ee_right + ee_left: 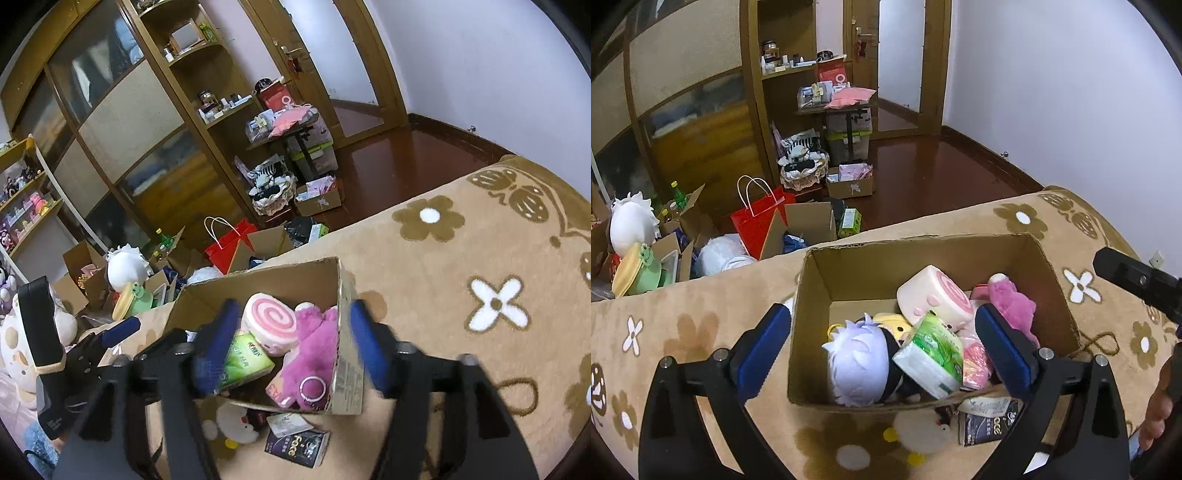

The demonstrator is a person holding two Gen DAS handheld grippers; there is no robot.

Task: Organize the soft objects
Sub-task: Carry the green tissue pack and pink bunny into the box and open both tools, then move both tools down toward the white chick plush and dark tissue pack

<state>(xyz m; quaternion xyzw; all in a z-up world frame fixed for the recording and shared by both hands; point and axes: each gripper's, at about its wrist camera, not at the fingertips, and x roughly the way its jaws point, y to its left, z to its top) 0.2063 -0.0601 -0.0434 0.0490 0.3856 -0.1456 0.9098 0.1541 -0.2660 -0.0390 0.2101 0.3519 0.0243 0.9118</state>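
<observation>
A cardboard box (871,258) (347,295) stands on a tan flowered blanket (683,325) (461,236). It holds a white-haired plush doll (855,363), a green tissue pack (932,356) (245,358), a pink swirl-roll cushion (936,295) (269,321) and a magenta plush (1012,299) (317,350). My left gripper (882,350) is open and empty, above the box's front. My right gripper (290,347) is open and empty, straddling the box's right wall. A small white plush (925,432) (236,422) and a dark packet (988,417) (299,446) lie in front of the box.
Beyond the bed edge the floor is cluttered: a red paper bag (759,218) (231,245), open cartons (809,221), a white plush (631,225) (125,267) and a green frog toy (639,271). A wooden cabinet (701,110) and a loaded side table (842,103) stand behind.
</observation>
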